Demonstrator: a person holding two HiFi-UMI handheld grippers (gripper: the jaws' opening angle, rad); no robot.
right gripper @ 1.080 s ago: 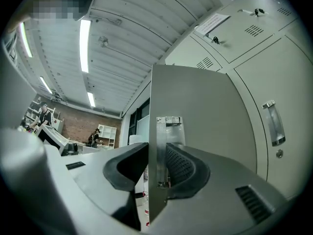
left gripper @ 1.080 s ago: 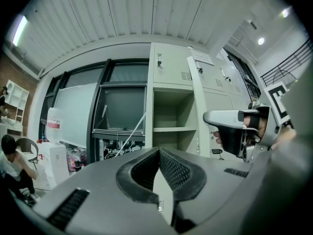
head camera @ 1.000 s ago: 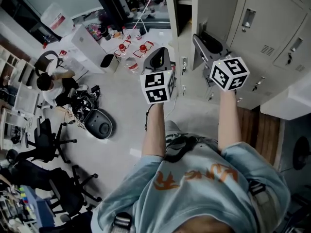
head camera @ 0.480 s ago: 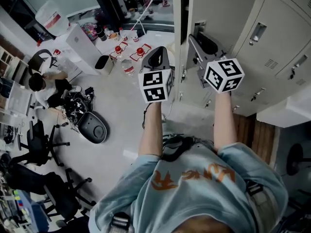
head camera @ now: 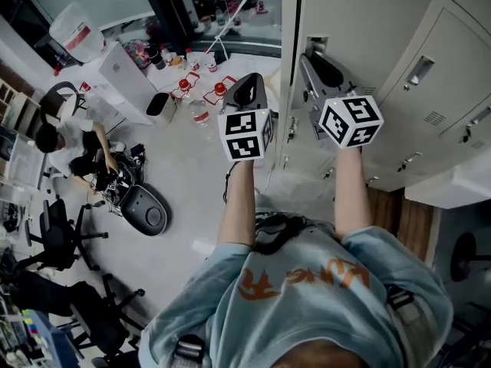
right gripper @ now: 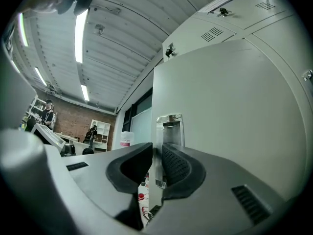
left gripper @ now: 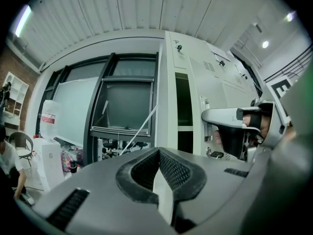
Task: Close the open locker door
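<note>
The open locker door (head camera: pixel 353 29) is a wide grey panel that swings out from the locker bank. In the right gripper view its face (right gripper: pixel 230 106) fills the right side, with a metal latch plate (right gripper: pixel 169 126) by its free edge. My right gripper (right gripper: pixel 156 153) has just been closing, and the door's edge fills the narrow gap between its pads. In the head view that gripper (head camera: pixel 308 60) sits at the door's edge. My left gripper (head camera: pixel 252 81) hangs beside it, jaws shut and empty (left gripper: pixel 159 153). The dark open compartment (left gripper: pixel 183 106) shows ahead.
Closed lockers (head camera: pixel 430 83) stand to the right. On the floor to the left are a white cabinet (head camera: pixel 123 71), red-capped bottles (head camera: pixel 203 90), a round dark device (head camera: pixel 146 209), office chairs (head camera: pixel 61 232) and a seated person (head camera: pixel 57 140). A large window (left gripper: pixel 127 106) lies beyond.
Both grippers have moved forward towards the lockers. The right one has come up to the open door's edge. The door and lockers fill more of the head view.
</note>
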